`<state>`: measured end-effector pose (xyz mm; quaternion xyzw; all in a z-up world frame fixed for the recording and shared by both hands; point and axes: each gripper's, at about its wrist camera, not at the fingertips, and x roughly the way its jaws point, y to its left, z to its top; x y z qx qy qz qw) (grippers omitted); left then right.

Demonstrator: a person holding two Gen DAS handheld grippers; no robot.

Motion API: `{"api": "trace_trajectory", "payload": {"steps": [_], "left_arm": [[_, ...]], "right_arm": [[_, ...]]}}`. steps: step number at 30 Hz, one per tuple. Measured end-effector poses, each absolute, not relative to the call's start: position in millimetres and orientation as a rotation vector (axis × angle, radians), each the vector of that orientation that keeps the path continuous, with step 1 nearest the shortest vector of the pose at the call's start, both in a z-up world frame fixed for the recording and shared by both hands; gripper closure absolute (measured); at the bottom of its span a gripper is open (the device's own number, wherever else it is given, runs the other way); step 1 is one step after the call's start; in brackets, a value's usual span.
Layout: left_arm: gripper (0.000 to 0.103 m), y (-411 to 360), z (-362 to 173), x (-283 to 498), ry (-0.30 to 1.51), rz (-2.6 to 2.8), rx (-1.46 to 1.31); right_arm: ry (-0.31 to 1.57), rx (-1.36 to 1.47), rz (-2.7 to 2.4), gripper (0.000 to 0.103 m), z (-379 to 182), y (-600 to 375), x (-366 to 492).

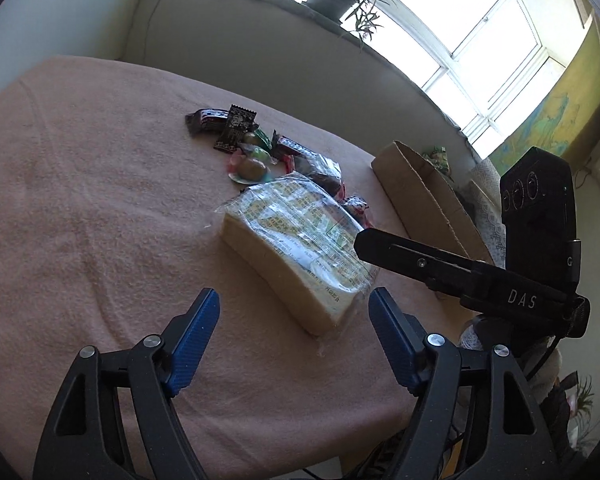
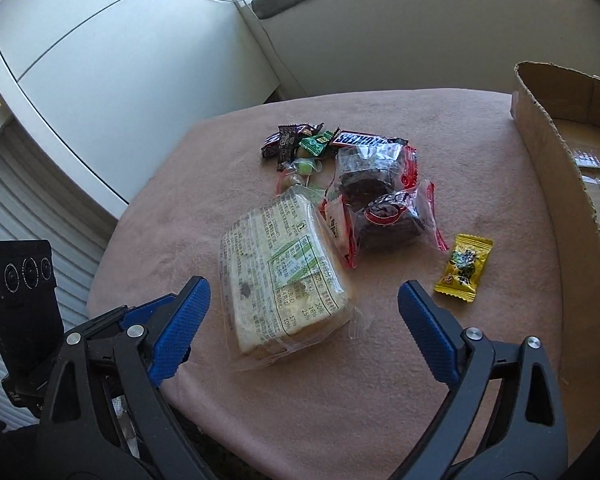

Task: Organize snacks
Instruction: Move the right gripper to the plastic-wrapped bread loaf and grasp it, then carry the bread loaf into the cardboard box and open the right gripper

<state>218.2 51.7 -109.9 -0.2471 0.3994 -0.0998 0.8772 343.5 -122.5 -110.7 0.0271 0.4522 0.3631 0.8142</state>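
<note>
Pink-clothed table [image 2: 260, 400] with the snacks bunched in one loose pile toward its middle; cardboard box [image 2: 556, 184] stands open at the right edge, seemingly empty from the right wrist view, so likely the place the snacks are meant to go. Nearest item is the wrapped bread [image 2: 280, 276], lying flat with its clear wrapper tail trailing toward the near edge. Just beyond it, touching or overlapping, two dark cakes in red-trimmed wrappers [image 2: 384, 200]; farther still a Snickers bar [image 2: 360, 139] and a cluster of small candies [image 2: 300, 152]. One yellow candy [image 2: 465, 268] lies apart, to the right, between the pile and the box. Left gripper [image 1: 294, 344] hovers over the near table, jaws wide apart, holding nothing, the bread's near corner lined up between them. Right gripper [image 2: 304, 320] likewise spread and empty, bracketing the same loaf from its side. Judgement: sorting has not begun; the bread is the obvious first pick, being nearest, largest, and blocking the rest. Slack wrapper may slip under the pads, so gripping the loaf body looks safer.
</note>
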Motion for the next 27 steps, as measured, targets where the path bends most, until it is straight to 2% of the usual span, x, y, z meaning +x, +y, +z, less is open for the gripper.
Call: {"api": "trace_trajectory", "payload": {"steps": [5, 7, 14, 19, 27], "left_arm": [[0.028, 42.7, -112.2, 229.1, 0.850, -0.225, -0.487], [0.033, 39.2, -113.4, 233.6, 0.855, -0.232, -0.482], [0.035, 32.9, -117.4, 241.1, 0.862, -0.239, -0.463], [0.037, 28.5, -113.3, 240.2, 0.850, -0.230, -0.430], [0.037, 20.3, -102.1, 235.8, 0.823, -0.215, -0.369]], "right_arm": [[1.005, 0.016, 0.796, 0.018, -115.6, -109.8, 353.0], [1.030, 0.011, 0.813, 0.024, -119.6, -105.7, 355.0], [1.063, -0.034, 0.829, 0.027, -127.2, -96.7, 355.0], [1.074, -0.035, 0.835, 0.037, -125.7, -98.5, 354.6], [1.053, -0.056, 0.823, 0.041, -115.5, -100.7, 344.0]]}}
